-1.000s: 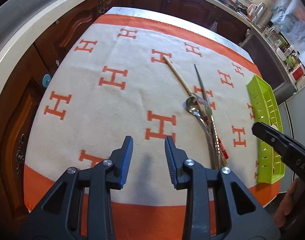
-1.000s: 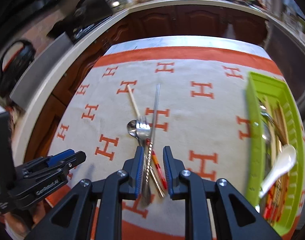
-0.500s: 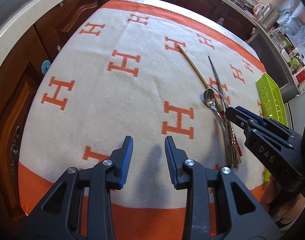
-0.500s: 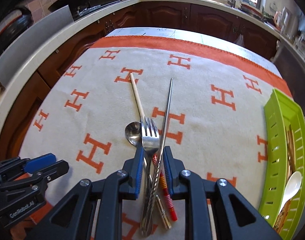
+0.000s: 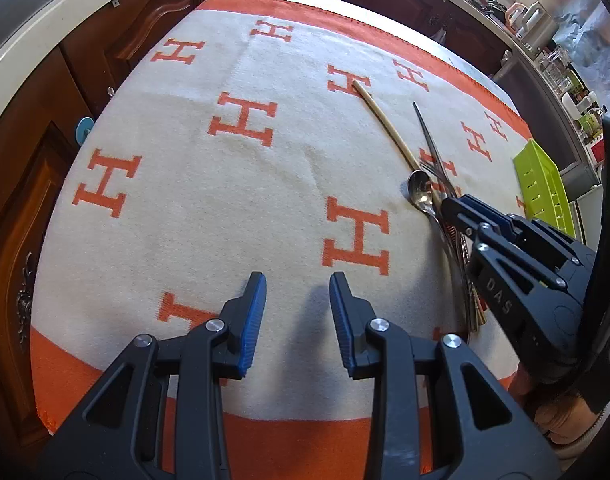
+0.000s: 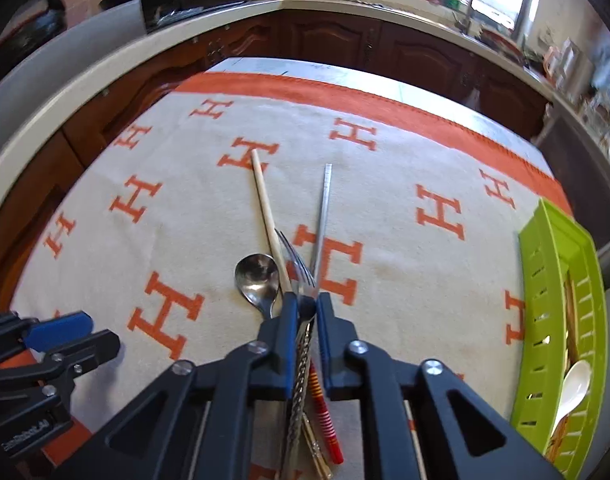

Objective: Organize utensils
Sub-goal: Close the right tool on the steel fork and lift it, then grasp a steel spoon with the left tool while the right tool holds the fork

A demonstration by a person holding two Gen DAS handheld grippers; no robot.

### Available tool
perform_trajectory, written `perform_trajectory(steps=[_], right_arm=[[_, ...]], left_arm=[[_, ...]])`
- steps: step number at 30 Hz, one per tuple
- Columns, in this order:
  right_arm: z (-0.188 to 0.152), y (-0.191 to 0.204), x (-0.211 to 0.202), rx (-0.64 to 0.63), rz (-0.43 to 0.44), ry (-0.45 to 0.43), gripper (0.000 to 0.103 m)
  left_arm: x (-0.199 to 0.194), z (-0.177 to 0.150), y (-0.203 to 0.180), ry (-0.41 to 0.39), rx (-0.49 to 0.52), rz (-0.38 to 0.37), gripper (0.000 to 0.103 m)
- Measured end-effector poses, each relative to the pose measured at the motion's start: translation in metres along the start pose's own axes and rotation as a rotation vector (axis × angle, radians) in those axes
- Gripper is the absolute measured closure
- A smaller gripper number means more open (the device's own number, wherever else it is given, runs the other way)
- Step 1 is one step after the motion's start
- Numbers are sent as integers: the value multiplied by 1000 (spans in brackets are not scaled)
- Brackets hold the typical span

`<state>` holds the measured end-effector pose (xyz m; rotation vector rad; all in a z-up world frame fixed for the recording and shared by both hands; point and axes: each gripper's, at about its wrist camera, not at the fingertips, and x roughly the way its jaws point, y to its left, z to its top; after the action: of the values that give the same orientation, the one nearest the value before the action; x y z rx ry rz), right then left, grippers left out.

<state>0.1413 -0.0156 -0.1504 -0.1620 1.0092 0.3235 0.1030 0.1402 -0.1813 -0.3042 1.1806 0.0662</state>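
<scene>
Cutlery lies bunched at centre frame on the H-patterned blanket [image 6: 405, 200]. The right gripper [image 6: 305, 306] has its fingers clamped on the fork [image 6: 299, 268]; beside it lie a spoon [image 6: 257, 276], a wooden chopstick [image 6: 265, 200] and a metal chopstick [image 6: 324, 208], their lower ends hidden under the gripper. At right, the green tray [image 6: 545, 280] is cut off. The left gripper [image 5: 297, 312] hovers low, fingers apart, empty.

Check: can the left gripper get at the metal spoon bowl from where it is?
Probably yes. The left gripper is open over bare blanket; the spoon bowl lies exposed. But the right gripper, shut on the fork, crowds the spoon handle.
</scene>
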Motion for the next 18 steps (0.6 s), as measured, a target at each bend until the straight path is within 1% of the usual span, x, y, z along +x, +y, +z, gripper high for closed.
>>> perform_trajectory(steps=[3,8,12,16,18], right_arm=[[0,-13,-4,69,69,9,101],[-4,-36,-11,193,182,29,101],[-7,-54,-17,294,258,36,101],[-7,-69,-27,352,296,21,101],[-9,-77,-33,374,304,8,101]], left_arm=[[0,0,-1,-1,2,2,73],[2,1,-7,-1,11,1,73],[4,5,-11,-1,12,-20,74],[7,13,-16,-9,14,-47,74],[10,19,-19,-10,6,-80,74]])
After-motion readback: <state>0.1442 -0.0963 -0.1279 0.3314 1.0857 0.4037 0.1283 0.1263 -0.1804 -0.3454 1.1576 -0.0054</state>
